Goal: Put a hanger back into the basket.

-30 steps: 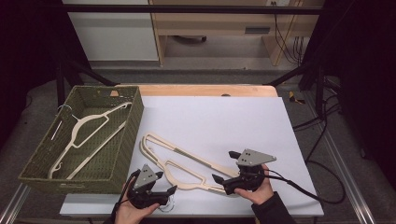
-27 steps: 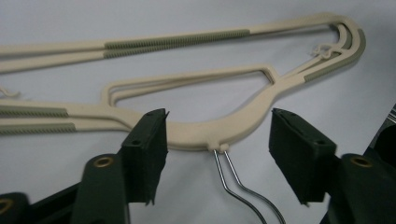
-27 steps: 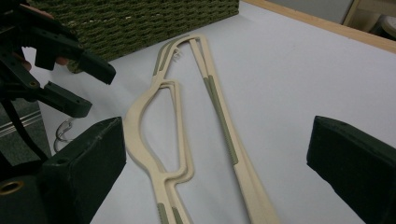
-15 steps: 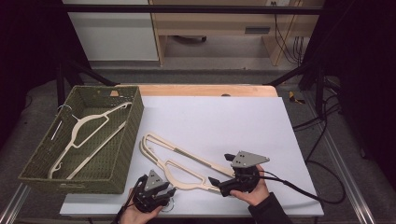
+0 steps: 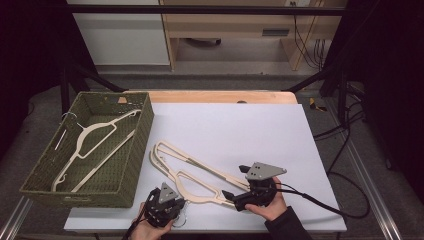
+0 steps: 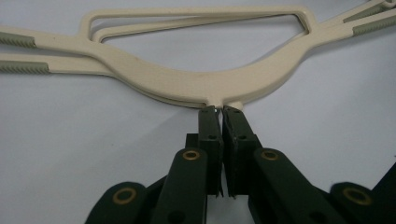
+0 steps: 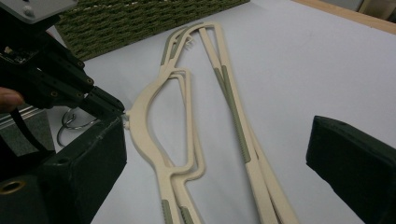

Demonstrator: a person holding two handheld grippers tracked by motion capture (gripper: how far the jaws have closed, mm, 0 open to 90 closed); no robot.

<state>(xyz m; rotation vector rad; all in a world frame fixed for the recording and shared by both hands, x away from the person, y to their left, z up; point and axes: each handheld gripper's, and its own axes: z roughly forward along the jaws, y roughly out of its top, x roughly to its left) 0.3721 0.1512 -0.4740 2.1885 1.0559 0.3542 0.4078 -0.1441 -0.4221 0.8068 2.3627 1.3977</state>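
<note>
On the white worktop (image 5: pixel 240 125), the left tool (image 5: pixel 167 199) pinches the cream hangers (image 5: pixel 200 175) at the neck to steady them; the right tool (image 5: pixel 231 196) gapes wide beside them, empty.

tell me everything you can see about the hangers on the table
Two cream hangers lie flat and stacked on the white table, beside the green basket. They look like plastic, with grey ribbed grip strips on the arms and metal hooks. The left gripper is shut on their neck; the right gripper is open at one end.
</note>
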